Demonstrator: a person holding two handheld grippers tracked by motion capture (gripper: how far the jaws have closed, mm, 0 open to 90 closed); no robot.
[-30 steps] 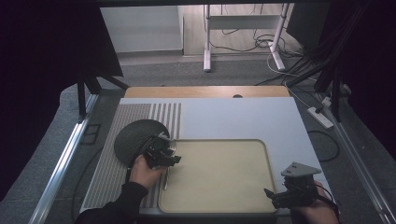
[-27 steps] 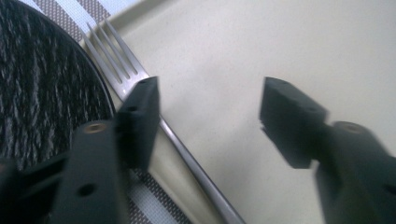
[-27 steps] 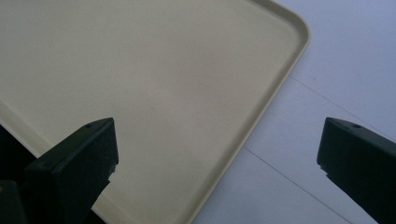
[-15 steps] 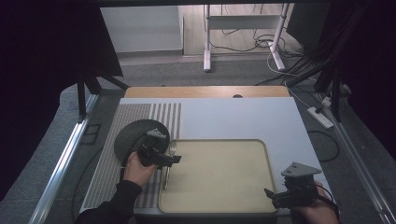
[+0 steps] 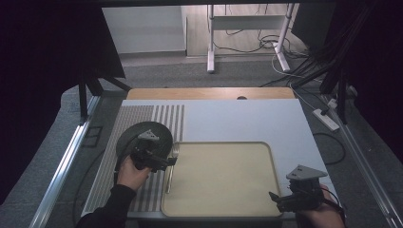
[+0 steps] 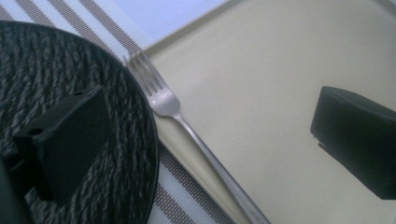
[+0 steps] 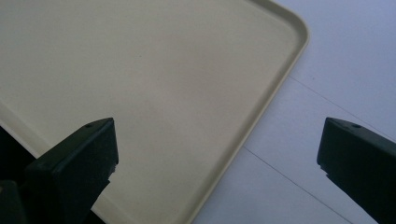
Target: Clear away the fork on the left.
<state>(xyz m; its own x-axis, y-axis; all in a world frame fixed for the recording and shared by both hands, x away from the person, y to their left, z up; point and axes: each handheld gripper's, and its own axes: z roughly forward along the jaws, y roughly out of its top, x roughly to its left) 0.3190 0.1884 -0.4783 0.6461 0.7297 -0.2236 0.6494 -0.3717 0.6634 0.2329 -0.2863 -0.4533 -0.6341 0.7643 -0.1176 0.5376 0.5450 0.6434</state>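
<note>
A silver fork (image 6: pixel 168 100) lies along the left rim of the beige tray (image 5: pixel 218 190), tines toward the far side; in the high view the fork (image 5: pixel 169 175) rests beside a dark round woven plate (image 5: pixel 142 135). My left gripper (image 5: pixel 170 161) hovers over the plate's right edge and the fork. Its jaws have just been opening and now stand wide, with the fork lying loose on the table below them. In its own view my left gripper (image 6: pixel 210 107) is apart from the fork. My right gripper (image 7: pixel 217 130) is open over the tray's near right corner (image 7: pixel 280 70), holding nothing; in the high view it (image 5: pixel 274 196) sits at the front right.
A striped placemat (image 5: pixel 142 116) lies under the plate (image 6: pixel 70 60) on the white tabletop (image 5: pixel 237 118). A metal rail (image 5: pixel 62 166) runs along the left of the table. A power strip (image 5: pixel 325 118) and cables lie on the floor at the right.
My left gripper's jaws have opened and the hand has drawn back a little to the left. The fork stays on the tray's left rim. The right gripper has not moved.
</note>
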